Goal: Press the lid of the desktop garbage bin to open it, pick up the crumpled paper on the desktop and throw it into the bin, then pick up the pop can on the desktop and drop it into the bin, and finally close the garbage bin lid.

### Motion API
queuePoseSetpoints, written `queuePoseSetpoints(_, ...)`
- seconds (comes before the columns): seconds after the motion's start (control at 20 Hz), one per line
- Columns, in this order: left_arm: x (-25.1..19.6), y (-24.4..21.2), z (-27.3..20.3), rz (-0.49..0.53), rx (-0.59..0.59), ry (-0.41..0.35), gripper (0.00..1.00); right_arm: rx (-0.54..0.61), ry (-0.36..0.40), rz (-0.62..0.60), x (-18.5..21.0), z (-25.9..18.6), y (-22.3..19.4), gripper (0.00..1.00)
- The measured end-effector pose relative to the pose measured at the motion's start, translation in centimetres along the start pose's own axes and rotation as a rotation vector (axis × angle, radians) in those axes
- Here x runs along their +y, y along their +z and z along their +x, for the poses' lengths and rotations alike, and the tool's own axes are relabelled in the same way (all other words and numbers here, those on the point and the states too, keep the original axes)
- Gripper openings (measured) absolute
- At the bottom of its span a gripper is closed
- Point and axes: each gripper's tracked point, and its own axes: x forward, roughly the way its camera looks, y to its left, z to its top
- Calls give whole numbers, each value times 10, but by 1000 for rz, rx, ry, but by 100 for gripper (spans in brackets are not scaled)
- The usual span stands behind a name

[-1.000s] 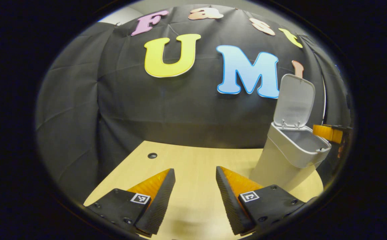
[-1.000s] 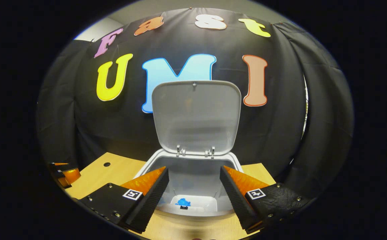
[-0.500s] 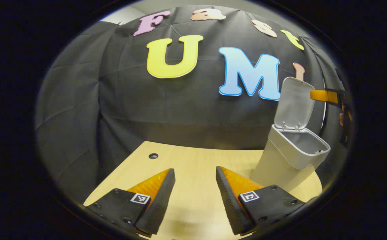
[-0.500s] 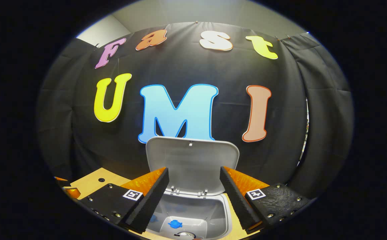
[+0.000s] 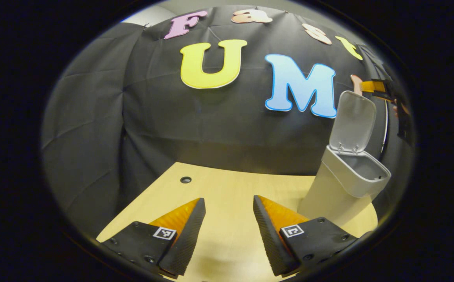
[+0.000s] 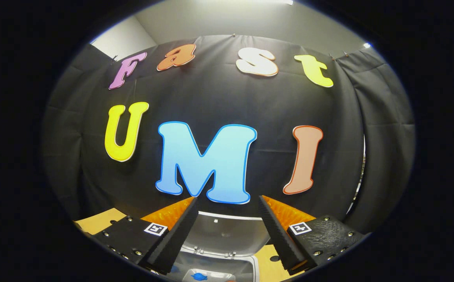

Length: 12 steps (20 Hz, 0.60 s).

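The grey desktop bin (image 5: 346,188) stands at the right of the wooden table with its lid (image 5: 354,121) swung up. My left gripper (image 5: 228,198) hovers open over the tabletop, left of the bin, nothing between its fingers. In the left gripper view, my right gripper (image 5: 375,86) is high beside the lid's top edge. In the right gripper view, my right gripper (image 6: 227,198) is open and empty, above the raised lid (image 6: 227,235). Below it is the bin's mouth (image 6: 246,268), with a small blue patch (image 6: 199,276) deep inside.
The light wooden table (image 5: 219,188) has a small round hole (image 5: 185,179) near its back edge. Its rounded right edge runs just past the bin. Black cloth walls close off the back and both sides.
My right gripper has risen from just over the bin's mouth to the height of the lid's top edge, staying open. The lid stays up. My left gripper has barely shifted.
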Motion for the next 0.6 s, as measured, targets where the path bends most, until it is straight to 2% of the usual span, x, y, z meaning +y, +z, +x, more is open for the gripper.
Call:
queuePoseSetpoints(0.1, 5, -3, 0, -5, 6, 13, 82, 13, -4, 8, 2, 14, 0, 97)
queuePoseSetpoints(0.4, 24, -8, -5, -19, 10, 61, 84, 63, -5, 25, 5, 37, -14, 97)
queuePoseSetpoints(0.5, 24, -7, -5, -18, 6, 65, 80, 73, 0, 33, 4, 37, -17, 97)
queuePoseSetpoints(0.6, 12, -3, -4, -18, -3, 42, 80, 98, 15, 55, 6, 29, -21, 98)
